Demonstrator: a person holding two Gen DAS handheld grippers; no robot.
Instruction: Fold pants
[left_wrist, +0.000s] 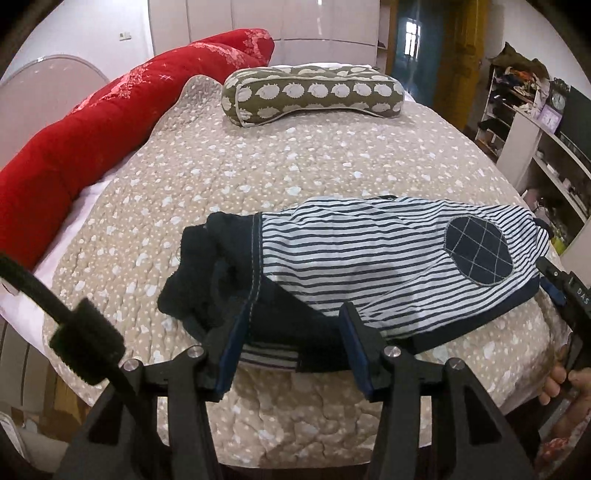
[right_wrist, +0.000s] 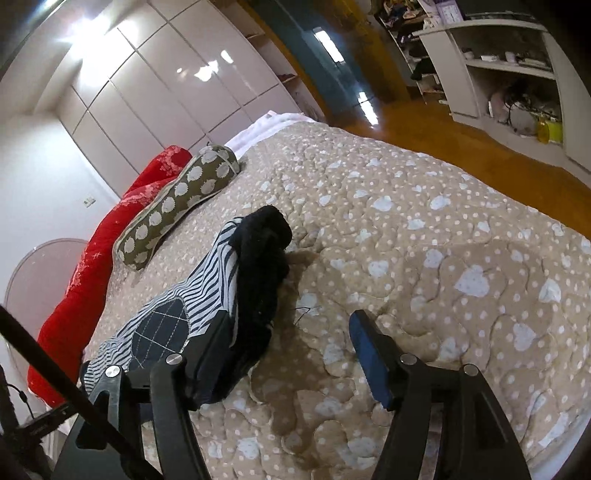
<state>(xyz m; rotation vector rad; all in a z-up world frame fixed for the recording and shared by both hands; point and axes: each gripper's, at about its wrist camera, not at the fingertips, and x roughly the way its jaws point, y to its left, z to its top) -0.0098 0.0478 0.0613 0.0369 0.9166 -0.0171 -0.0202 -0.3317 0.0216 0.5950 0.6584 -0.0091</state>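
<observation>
The pants (left_wrist: 373, 266) are navy-and-white striped with a round navy knee patch and dark navy cuffs. They lie folded across the near part of the beige quilted bed (left_wrist: 258, 173). My left gripper (left_wrist: 291, 332) is open, its two blue-padded fingers straddling the near navy edge of the pants. In the right wrist view the pants (right_wrist: 199, 299) lie at the left. My right gripper (right_wrist: 291, 336) is open; its left finger rests against the pants' edge and its right finger is over bare quilt. The right gripper also shows in the left wrist view (left_wrist: 565, 295) at the pants' right end.
A hedgehog-print pillow (left_wrist: 314, 94) and a rolled red quilt (left_wrist: 122, 110) lie at the far side of the bed. White wardrobes stand behind. Shelves (right_wrist: 509, 74) and wood floor (right_wrist: 461, 136) lie beyond the bed's right edge.
</observation>
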